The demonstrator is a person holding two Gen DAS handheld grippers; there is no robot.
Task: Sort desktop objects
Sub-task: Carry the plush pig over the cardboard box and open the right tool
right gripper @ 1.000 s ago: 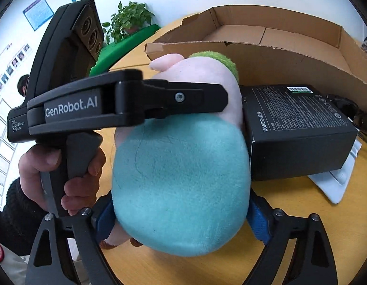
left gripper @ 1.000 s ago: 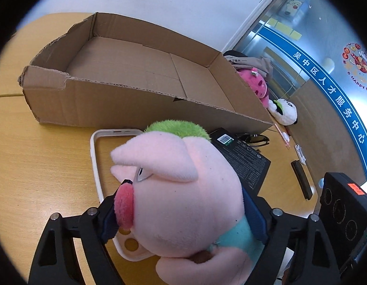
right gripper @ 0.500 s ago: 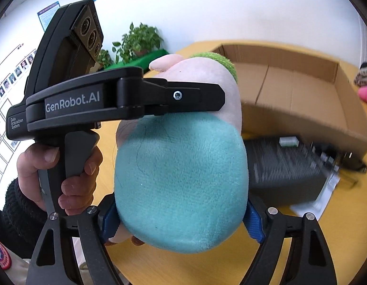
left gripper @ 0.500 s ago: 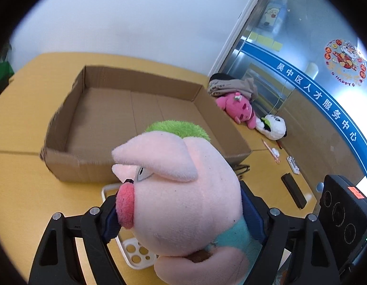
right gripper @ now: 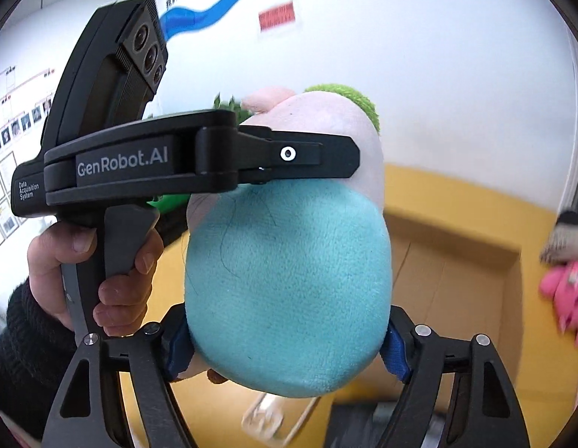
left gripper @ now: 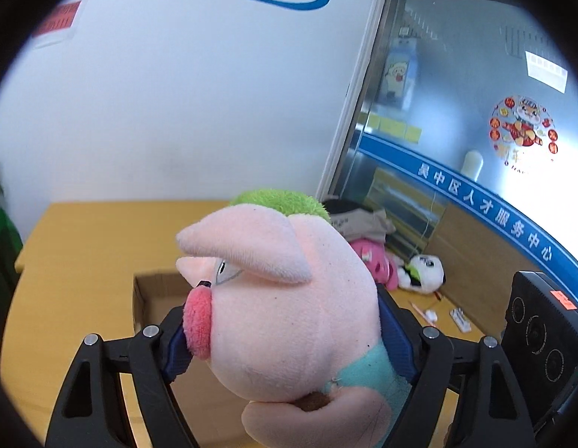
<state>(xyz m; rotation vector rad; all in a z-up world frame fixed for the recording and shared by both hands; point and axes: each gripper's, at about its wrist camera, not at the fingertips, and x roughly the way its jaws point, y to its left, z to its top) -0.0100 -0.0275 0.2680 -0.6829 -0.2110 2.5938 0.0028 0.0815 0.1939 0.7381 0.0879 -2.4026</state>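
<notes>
Pig plush toy point(left gripper: 289, 317) clamped by both grippers: left gripper point(left gripper: 285, 339) on head, right gripper point(right gripper: 289, 339) on teal body, jaws closing on it. Cardboard box point(left gripper: 154, 298) lower left, beyond the left gripper's fingers; long axis toward frame top.

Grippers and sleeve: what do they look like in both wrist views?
Both are matte black plastic with triangular cut-out finger frames, silver rivets and blue pads. The left gripper carries white "GenRobot.AI" and "Data Acquisition System" lettering and a three-lens block. The right gripper matches. The hand wears a black knit sleeve.
</notes>
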